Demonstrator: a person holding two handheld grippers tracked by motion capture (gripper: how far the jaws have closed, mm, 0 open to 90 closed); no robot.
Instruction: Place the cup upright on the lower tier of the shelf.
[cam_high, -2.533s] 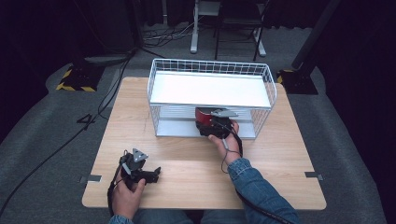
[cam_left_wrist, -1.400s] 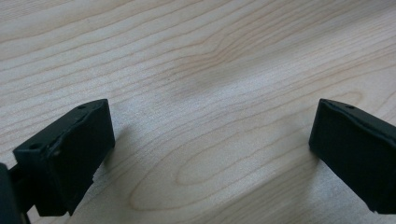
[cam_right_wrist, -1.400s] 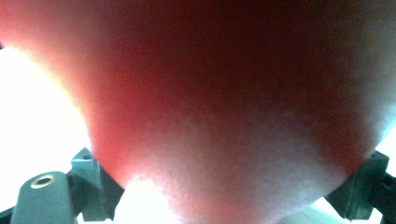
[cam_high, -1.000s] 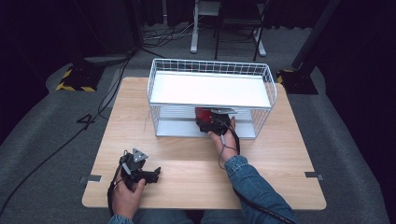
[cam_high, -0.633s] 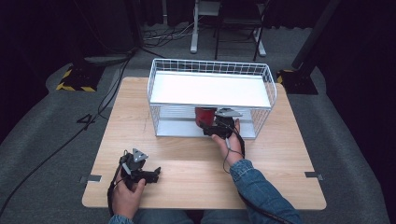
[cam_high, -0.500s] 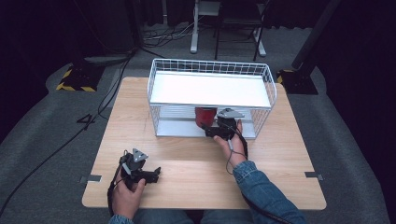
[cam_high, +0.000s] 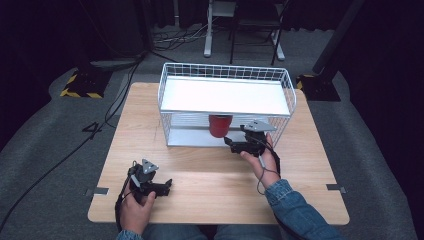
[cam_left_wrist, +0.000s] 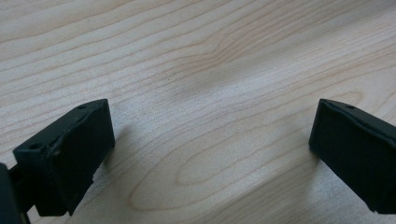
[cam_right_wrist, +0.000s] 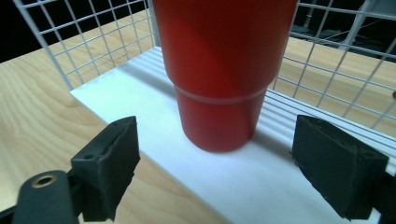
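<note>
I am holding the left claw (cam_high: 159, 187) low over the pale wooden bench (cam_high: 200, 170) near its front edge, jaws spread wide and gripping nothing; in the left gripper view bare wood grain is lying between them. Moving right, the white wire two-tier rack (cam_high: 225, 97) is standing mid-bench. The red plastic cup (cam_high: 219, 125) is sitting upright on the rack's white lower shelf (cam_right_wrist: 140, 102), at its front edge. I am keeping the right claw (cam_high: 231, 145) just in front of the cup, jaws gaping wide, clear of it on both sides and holding nothing.
</note>
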